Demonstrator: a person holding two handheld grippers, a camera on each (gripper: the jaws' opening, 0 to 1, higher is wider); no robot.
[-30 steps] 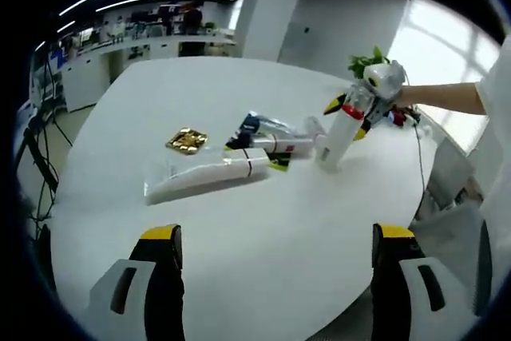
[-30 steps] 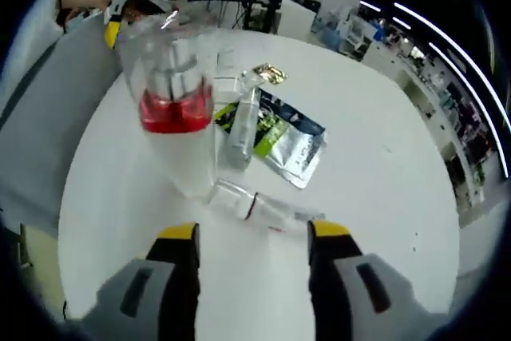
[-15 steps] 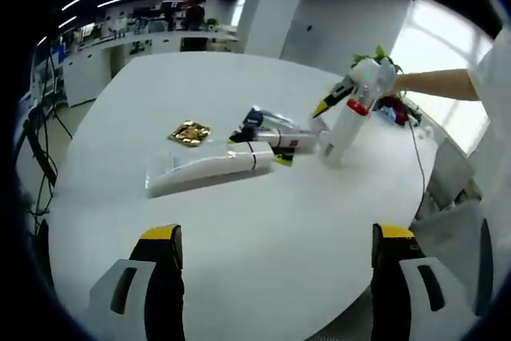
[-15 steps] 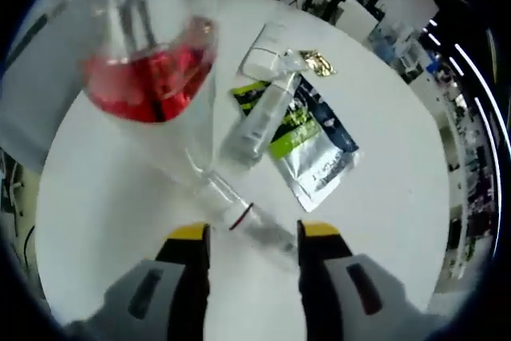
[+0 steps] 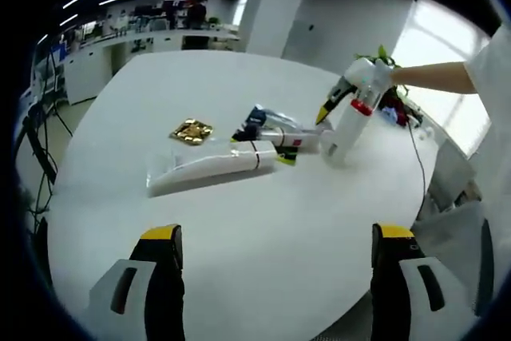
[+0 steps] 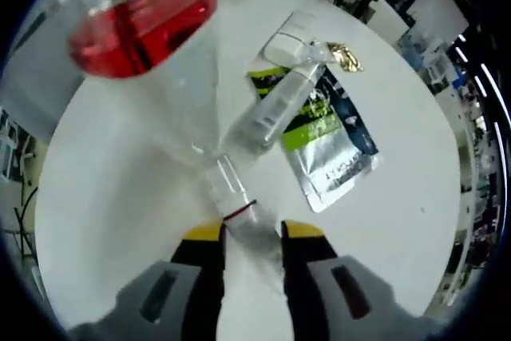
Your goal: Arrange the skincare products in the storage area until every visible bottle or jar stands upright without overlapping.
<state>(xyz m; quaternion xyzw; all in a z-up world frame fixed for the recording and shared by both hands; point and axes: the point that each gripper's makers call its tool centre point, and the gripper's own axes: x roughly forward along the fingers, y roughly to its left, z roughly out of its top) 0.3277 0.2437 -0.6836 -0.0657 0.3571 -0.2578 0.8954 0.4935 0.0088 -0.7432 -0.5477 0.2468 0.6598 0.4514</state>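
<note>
A tall clear bottle (image 5: 348, 121) with a red band stands upright on the white round table (image 5: 239, 237); it looms close in the right gripper view (image 6: 152, 45). A small clear tube (image 6: 239, 217) with a red ring lies flat, its near end between my right gripper's (image 6: 252, 233) narrowed jaws, which touch both its sides. From the left gripper view, the right gripper (image 5: 327, 108) points down beside the tall bottle. A white tube (image 5: 211, 169) and another small bottle (image 6: 275, 109) lie flat. My left gripper (image 5: 275, 277) hangs open above the near table.
A gold packet (image 5: 192, 129) lies left of the pile. Green and silver sachets (image 6: 331, 137) lie under the small bottle. A person's arm (image 5: 435, 77) reaches in from the right, with a plant (image 5: 379, 57) behind. Offices surround the table.
My right gripper has dropped toward the small clear tube and its jaws have narrowed around it. The tall bottle now stands straighter. The left gripper has stayed still.
</note>
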